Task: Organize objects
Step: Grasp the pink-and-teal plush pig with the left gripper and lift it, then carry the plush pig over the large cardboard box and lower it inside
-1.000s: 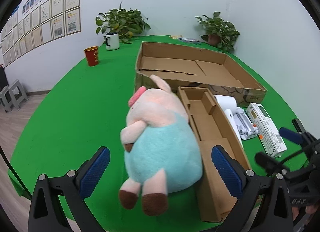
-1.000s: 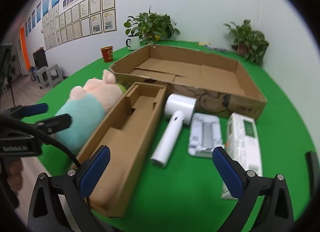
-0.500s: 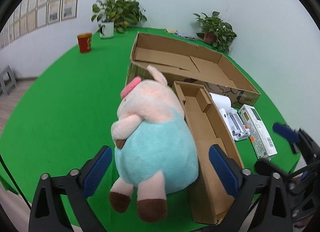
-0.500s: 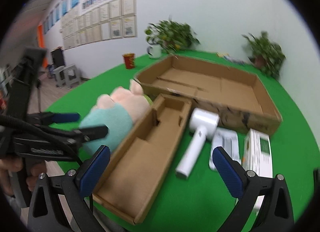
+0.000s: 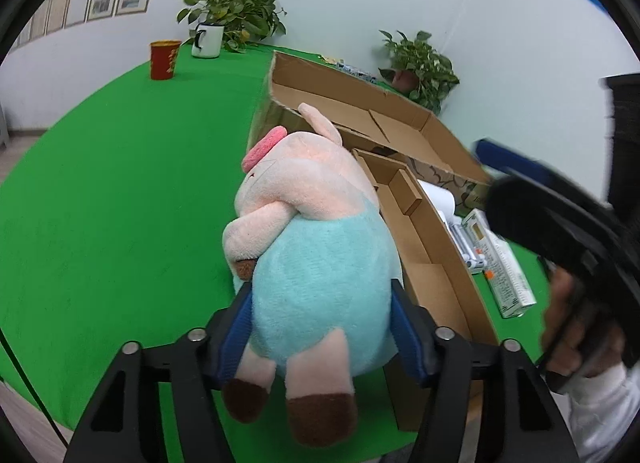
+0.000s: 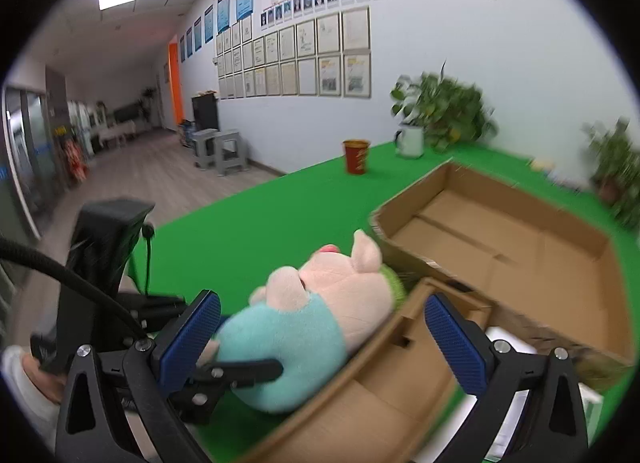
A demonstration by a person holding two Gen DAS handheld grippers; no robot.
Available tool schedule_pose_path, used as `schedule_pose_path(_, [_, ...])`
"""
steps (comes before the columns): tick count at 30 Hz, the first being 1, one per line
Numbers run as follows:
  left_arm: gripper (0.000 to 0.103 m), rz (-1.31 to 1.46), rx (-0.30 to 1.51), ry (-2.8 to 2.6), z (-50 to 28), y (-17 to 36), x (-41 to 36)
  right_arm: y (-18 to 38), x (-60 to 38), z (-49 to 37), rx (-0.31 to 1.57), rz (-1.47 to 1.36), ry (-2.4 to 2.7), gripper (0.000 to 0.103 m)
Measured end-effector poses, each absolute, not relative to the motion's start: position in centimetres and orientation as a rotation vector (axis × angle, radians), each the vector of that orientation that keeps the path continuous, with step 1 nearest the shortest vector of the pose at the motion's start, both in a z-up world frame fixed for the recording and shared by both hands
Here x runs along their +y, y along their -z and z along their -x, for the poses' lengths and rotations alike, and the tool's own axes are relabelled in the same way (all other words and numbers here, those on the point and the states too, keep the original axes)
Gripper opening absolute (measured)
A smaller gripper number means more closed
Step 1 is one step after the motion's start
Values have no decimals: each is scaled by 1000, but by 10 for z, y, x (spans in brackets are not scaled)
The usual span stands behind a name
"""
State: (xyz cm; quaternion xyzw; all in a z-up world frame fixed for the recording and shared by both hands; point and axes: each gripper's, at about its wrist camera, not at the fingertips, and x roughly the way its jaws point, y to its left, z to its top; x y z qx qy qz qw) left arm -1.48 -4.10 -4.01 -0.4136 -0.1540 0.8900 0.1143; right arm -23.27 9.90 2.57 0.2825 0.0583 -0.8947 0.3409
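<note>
Plush pig [image 5: 316, 263] lies left of narrow box [image 5: 424, 259]; big carton [image 5: 360, 115] sits behind both.

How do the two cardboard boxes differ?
The big box is wide and shallow with a flat, undivided floor; the narrow box is long, slim and split by cardboard dividers. The big box sits further back; the narrow box lies in front of it, beside the plush pig. Both are brown cardboard, open-topped and hold nothing visible.

Counter [image 5: 120, 203], green-covered. Carried: large open cardboard box [image 5: 360, 111]; narrow cardboard tray [image 5: 424, 247] beside it; white carton [image 5: 506, 275]; red cup [image 5: 163, 60]; white mug [image 5: 208, 39]; two potted plants [image 5: 420, 63] at the far edge.
</note>
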Motion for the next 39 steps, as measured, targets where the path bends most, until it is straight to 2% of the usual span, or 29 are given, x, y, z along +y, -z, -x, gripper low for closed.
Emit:
schedule_pose_path(6, [43,1191,-533,-2621,-7,32,-84,-10,65,268,-15,-1004,2167,102])
schedule_pose_path(10, [39,1180,-540,-2628,-17,31,-97,10,43,279,-128,-1231,2094,103])
schedule_pose_path(16, [39,1181,-590,-2616,-16,34,-100,23,22,277,-56,-1421,2131,103])
schedule_pose_path(27, [32,1180,-516,-2642,-10,31,-84,15,34,249,-30,-1330,2303,77])
schedule_pose_path(31, [31,1109,-459,-2666,-16,16,-73,4,42,245,-45,-1261,2348,74])
schedule_pose_path(39, [31,819,-334,-2716,-18,-41,-42,-65,57,243,-45,-985,2517,74])
